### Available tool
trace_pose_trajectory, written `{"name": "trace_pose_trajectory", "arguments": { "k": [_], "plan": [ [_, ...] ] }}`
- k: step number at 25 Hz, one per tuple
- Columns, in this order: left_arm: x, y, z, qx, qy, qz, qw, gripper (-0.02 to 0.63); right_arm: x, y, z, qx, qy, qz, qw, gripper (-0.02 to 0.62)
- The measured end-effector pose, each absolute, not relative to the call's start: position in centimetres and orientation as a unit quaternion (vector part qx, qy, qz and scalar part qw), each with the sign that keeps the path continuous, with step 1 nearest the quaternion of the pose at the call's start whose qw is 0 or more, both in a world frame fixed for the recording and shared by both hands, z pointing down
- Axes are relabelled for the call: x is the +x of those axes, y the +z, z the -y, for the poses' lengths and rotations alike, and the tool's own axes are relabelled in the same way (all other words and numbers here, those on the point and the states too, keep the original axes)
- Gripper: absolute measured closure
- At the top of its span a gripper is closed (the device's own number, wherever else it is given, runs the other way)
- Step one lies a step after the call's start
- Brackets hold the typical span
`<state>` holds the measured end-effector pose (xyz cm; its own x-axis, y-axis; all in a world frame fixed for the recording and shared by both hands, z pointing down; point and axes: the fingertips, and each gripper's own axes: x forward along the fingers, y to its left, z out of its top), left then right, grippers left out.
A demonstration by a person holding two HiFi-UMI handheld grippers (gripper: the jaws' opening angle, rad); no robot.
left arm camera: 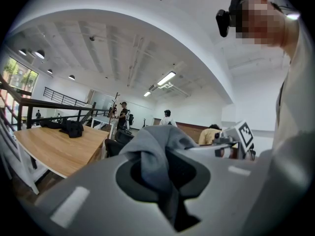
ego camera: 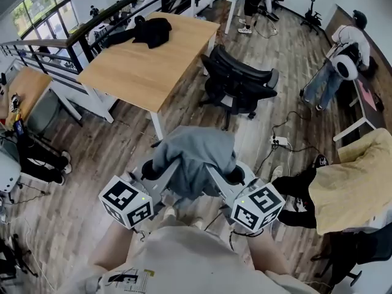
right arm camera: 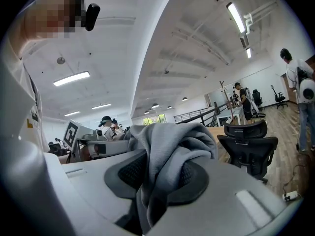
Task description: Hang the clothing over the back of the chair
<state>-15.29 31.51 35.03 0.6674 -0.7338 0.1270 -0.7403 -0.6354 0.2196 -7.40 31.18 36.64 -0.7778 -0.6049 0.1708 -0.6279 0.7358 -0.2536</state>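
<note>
Left gripper (ego camera: 149, 169) and right gripper (ego camera: 236, 176) are each clamped on the grey garment (ego camera: 196, 155).
Garment is bunched in both sets of jaws and slung between them above the floor, well short of the black office chair (ego camera: 239, 81). Chair stands just off the wooden table (ego camera: 147, 72); black clothing (ego camera: 150, 30) lies at the table's far edge.

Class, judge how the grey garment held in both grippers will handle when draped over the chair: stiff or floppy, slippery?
Probably floppy: the grey garment sags in folds between the left gripper and right gripper. Likely light, since pinched bunches carry it. Its fabric looks matte, so probably not slippery.
</note>
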Motion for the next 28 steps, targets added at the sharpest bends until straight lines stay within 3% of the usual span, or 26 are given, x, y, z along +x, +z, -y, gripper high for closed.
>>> {"name": "trace_pose_trajectory", "arguments": {
  "k": [28],
  "plan": [
    [-11.6, 35.2, -32.4, 0.897, 0.000, 0.431, 0.099, 0.574, -3.8, 36.8, -31.5, 0.310, 0.115, 0.943, 0.031, 0.495]
  ]
}}
